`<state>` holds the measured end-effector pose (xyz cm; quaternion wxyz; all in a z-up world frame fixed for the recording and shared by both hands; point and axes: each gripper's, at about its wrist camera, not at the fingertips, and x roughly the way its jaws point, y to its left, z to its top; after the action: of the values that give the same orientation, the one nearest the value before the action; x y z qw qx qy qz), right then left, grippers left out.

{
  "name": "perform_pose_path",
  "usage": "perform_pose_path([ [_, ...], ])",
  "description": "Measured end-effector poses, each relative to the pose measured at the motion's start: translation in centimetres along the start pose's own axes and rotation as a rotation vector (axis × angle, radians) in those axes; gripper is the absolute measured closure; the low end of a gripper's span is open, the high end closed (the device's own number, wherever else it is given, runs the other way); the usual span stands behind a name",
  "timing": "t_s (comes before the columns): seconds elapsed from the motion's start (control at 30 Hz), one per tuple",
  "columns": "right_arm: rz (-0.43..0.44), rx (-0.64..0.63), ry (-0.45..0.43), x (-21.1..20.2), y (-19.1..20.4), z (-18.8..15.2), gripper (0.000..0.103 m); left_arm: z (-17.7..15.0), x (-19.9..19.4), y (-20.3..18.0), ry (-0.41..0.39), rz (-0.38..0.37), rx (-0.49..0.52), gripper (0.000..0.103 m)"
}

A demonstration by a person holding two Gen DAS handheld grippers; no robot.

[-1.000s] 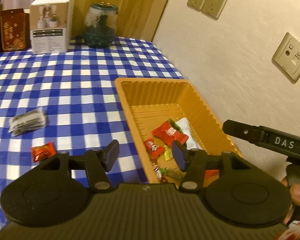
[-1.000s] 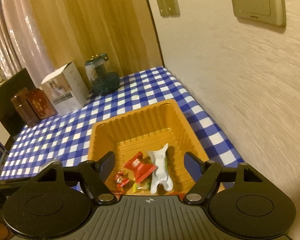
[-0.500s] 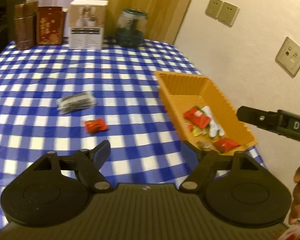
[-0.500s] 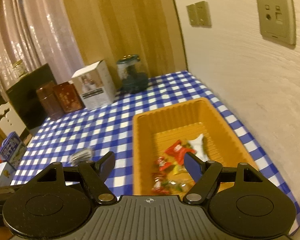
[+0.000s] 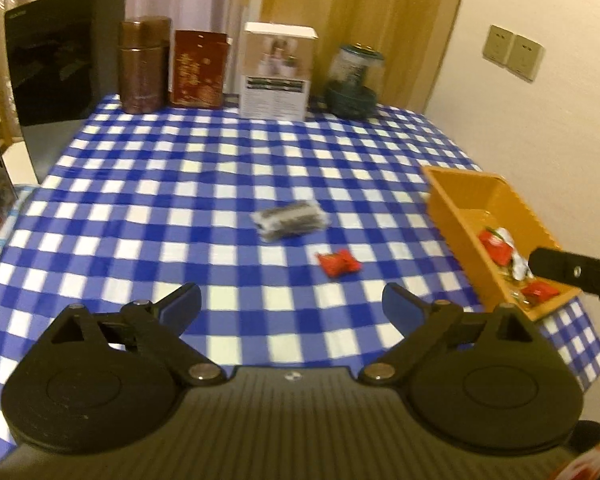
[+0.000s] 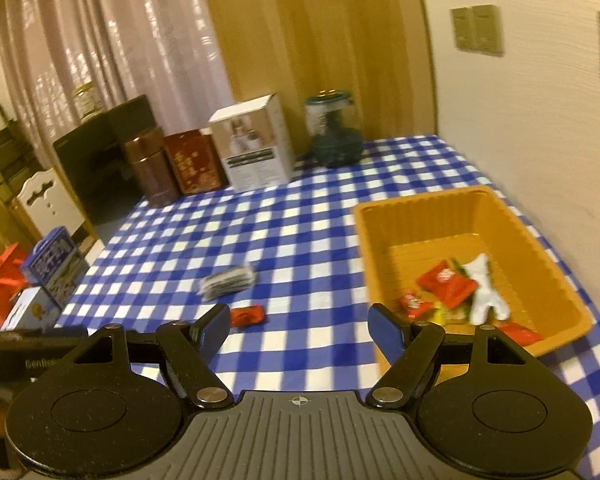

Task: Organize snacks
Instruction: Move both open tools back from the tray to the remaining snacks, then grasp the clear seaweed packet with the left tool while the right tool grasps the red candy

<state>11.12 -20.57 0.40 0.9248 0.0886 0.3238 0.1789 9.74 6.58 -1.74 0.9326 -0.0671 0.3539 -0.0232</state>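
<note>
An orange tray (image 5: 444, 196) (image 6: 420, 216) at the right of the checked table holds several wrapped snacks (image 6: 448, 284). Out on the cloth lie a red candy (image 5: 339, 264) (image 6: 247, 315) and a dark clear-wrapped packet (image 5: 290, 220) (image 6: 228, 282). My left gripper (image 5: 292, 306) hovers over the near table, its jaws opening wide with nothing between them; the red candy lies just beyond its right finger. My right gripper (image 6: 298, 326) is open and holds nothing, left of the tray's near corner. A finger of the right gripper (image 5: 572, 270) shows in the left wrist view over the tray.
Along the far edge stand a brown canister (image 5: 144, 68), a red box (image 5: 200, 70), a white carton (image 5: 278, 70) and a green glass jar (image 5: 352, 80). A black screen (image 5: 64, 52) sits at the far left. The wall runs close along the right.
Both grippers have drawn back and swung left, away from the tray toward the open cloth. The left gripper's jaws have spread much wider. The right gripper's jaws are unchanged.
</note>
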Motion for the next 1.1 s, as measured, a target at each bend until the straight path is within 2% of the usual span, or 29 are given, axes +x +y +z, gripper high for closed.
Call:
perform_pose_path([
  [0.23, 0.036, -0.045, 0.031, 3.6, 2.4, -0.7, 0.028, 1.2, 1.4, 2.9, -0.025, 0.032, 0.060, 0.006],
  [0.47, 0.077, -0.012, 0.077, 7.9, 3.3, -2.0, 0.028, 1.8, 4.4, 5.0, -0.004, 0.044, 0.089, 0.006],
  [0.53, 0.075, -0.001, 0.093, 9.4, 3.7, -2.4, 0.028, 1.9, 5.2, 5.7, -0.004, 0.046, 0.078, 0.006],
  [0.67, 0.073, 0.027, 0.113, 12.2, 4.1, -3.1, 0.037, 2.0, 7.4, 6.9, 0.025, 0.060, 0.047, 0.006],
  [0.83, 0.075, 0.082, 0.132, 15.8, 4.2, -3.5, 0.040, 1.9, 9.0, 8.4, 0.009, 0.078, 0.021, 0.006],
  [1.1, 0.028, 0.106, 0.089, 19.0, 4.4, -3.7, 0.040, 1.7, 10.4, 9.0, 0.020, 0.059, -0.013, 0.006],
])
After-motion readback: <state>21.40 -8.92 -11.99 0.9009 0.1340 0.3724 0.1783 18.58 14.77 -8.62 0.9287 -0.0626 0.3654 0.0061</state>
